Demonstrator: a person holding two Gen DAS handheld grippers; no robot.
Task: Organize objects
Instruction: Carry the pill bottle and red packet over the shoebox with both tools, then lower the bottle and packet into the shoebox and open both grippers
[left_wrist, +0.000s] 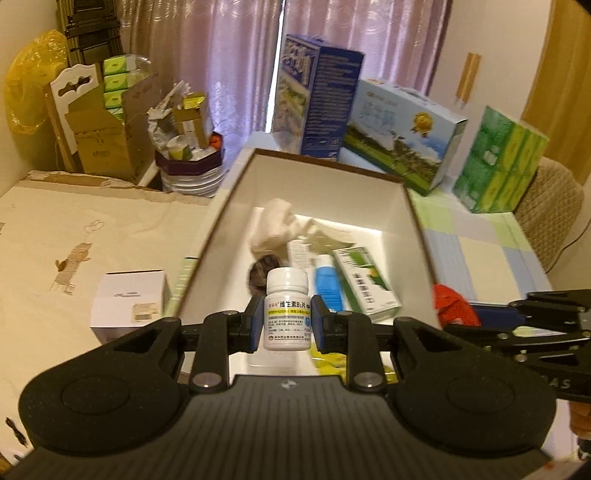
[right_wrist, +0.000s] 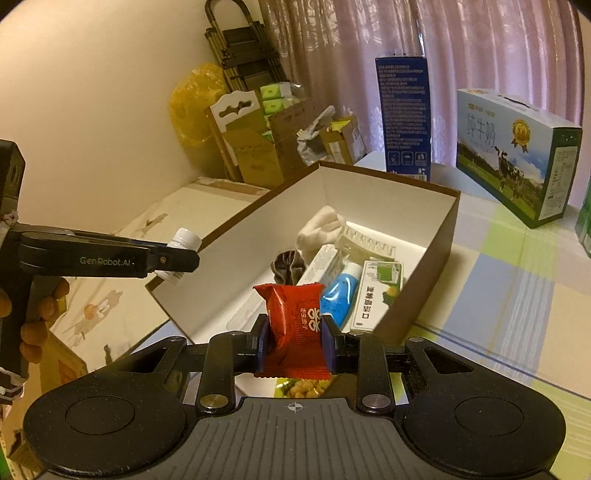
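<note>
Open cardboard box (right_wrist: 441, 236) on the table, with both my grippers loaded above its near end.
My left gripper (left_wrist: 287, 323) clamps an upright white pill bottle (left_wrist: 287, 310); my right gripper (right_wrist: 294, 345) pinches a red snack packet (right_wrist: 293, 317).

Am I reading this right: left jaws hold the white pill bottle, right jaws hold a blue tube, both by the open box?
Not quite. The right gripper holds a red snack packet, as the right wrist view shows; the blue tube lies inside the box. The rest stands: the left gripper holds the white pill bottle by the open box.
</note>
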